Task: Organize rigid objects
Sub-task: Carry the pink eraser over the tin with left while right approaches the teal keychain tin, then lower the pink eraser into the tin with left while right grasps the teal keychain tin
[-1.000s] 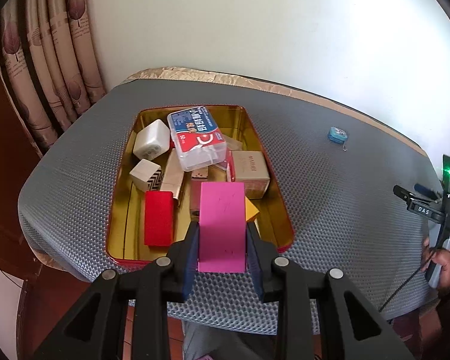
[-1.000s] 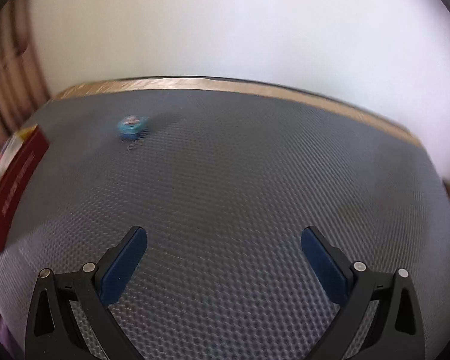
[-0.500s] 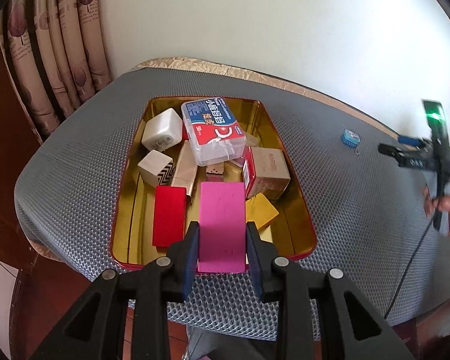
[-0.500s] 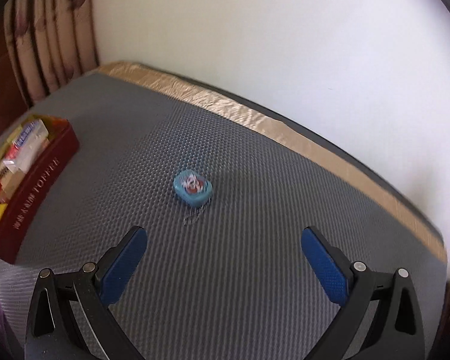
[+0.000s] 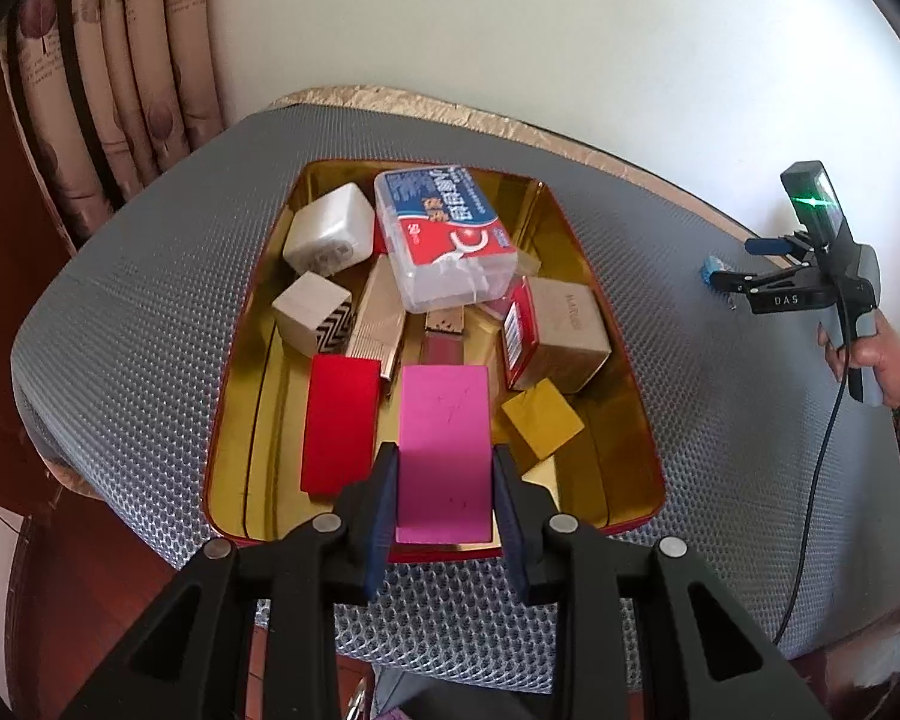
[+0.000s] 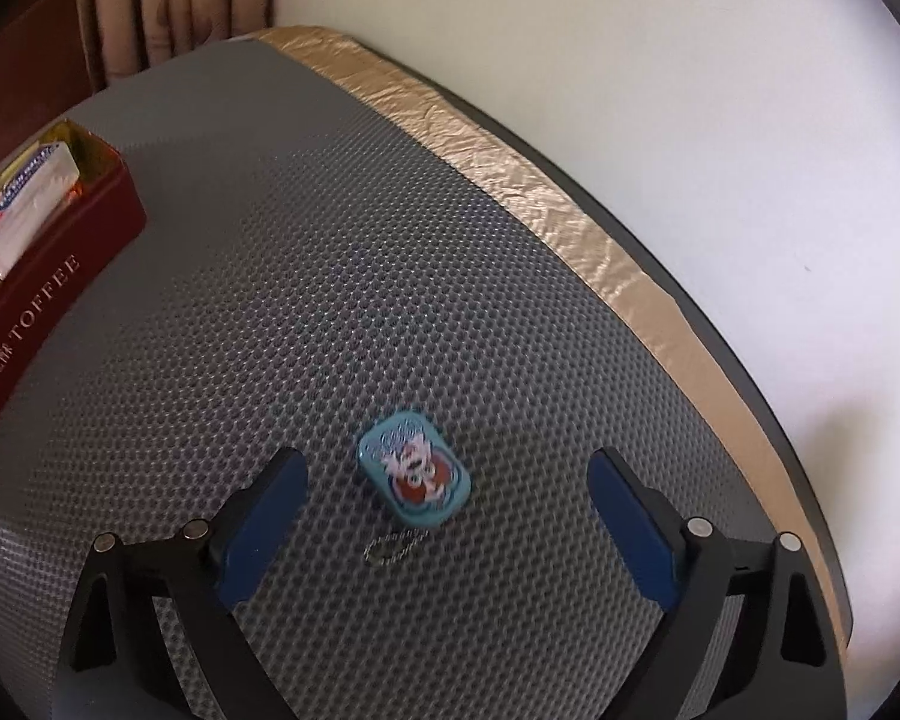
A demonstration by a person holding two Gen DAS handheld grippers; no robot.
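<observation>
A: How is your left gripper (image 5: 444, 495) set?

B: It tilts steeply down over the near end of the tin (image 5: 642, 414), and its jaws are clamped on the pink card (image 5: 444, 450), pads against both long edges. The card sits above the tin's near rim, between the red block (image 5: 337, 420) and the yellow square (image 5: 543, 423).

A: And your right one?

B: Your right gripper (image 6: 444, 519) also points down at the counter (image 6: 330, 276), well to the right of the tin. Your hand (image 5: 864, 354) wraps its handle in the left wrist view. The jaws are wide but closing, with the blue tag (image 6: 415, 476) lying between them on the mesh, touching neither pad. Its small ring (image 6: 393, 549) trails toward you.

A: What else is in the tin?

B: A clear box (image 5: 447, 240) stacked on top, a white cube (image 5: 329, 230), a zigzag cube (image 5: 313, 312) and a brown box (image 5: 564, 330).
</observation>
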